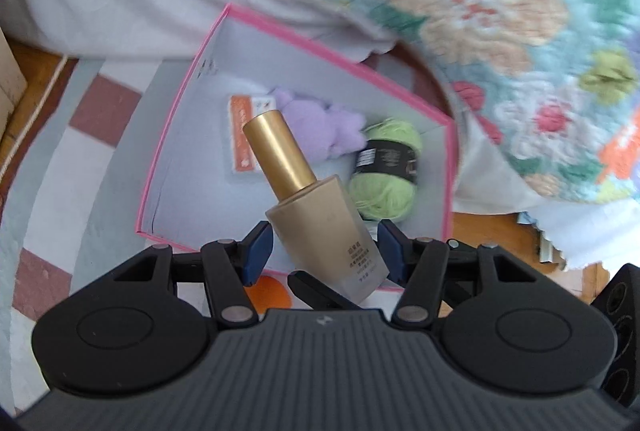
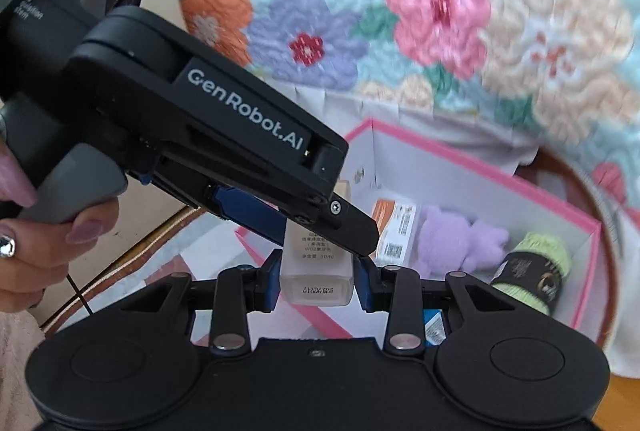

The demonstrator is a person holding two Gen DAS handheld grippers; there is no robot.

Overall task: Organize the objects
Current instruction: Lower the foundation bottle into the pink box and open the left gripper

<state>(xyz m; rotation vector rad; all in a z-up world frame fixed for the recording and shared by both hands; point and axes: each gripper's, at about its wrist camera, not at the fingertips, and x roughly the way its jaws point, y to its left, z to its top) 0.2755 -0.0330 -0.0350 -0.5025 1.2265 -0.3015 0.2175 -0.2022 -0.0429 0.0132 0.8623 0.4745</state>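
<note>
both grippers, left & right, fingers clamped on the bottle over box; lower it upright, mid-frame, clear of yarn, then open.

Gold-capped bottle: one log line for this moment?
bottle | held by left gripper and right gripper | above pink-rimmed box

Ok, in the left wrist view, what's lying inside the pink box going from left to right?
Orange and white packet → purple plush toy → green yarn ball. The gold-capped bottle, held in the left gripper, hangs in front of them, so it has no clear place in that order.
</note>
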